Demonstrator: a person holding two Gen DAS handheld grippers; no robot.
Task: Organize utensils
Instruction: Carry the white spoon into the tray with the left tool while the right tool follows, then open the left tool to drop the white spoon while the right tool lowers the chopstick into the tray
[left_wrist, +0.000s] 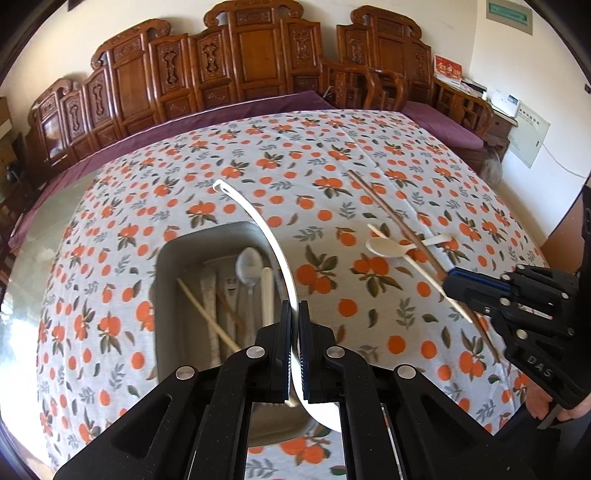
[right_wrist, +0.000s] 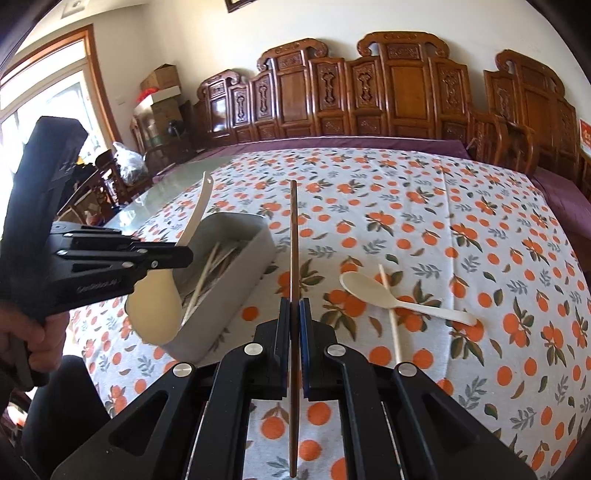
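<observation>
My left gripper (left_wrist: 294, 314) is shut on a white rice paddle (left_wrist: 258, 218) and holds it above the grey utensil box (left_wrist: 162, 266); the right wrist view shows the left gripper (right_wrist: 184, 254), the paddle (right_wrist: 157, 306) and the box (right_wrist: 229, 306). The box holds a metal spoon (left_wrist: 250, 264), chopsticks and other utensils. My right gripper (right_wrist: 294, 310) is shut on a brown chopstick (right_wrist: 293, 229), raised over the table; the left wrist view shows it too (left_wrist: 448, 278). A cream spoon (right_wrist: 360, 288) and a pale chopstick (right_wrist: 391, 317) lie on the cloth.
The table wears a white cloth printed with oranges (left_wrist: 332, 155). Carved wooden chairs (left_wrist: 240, 70) line the far side. A bare glass strip (right_wrist: 162, 192) runs along the table's left edge.
</observation>
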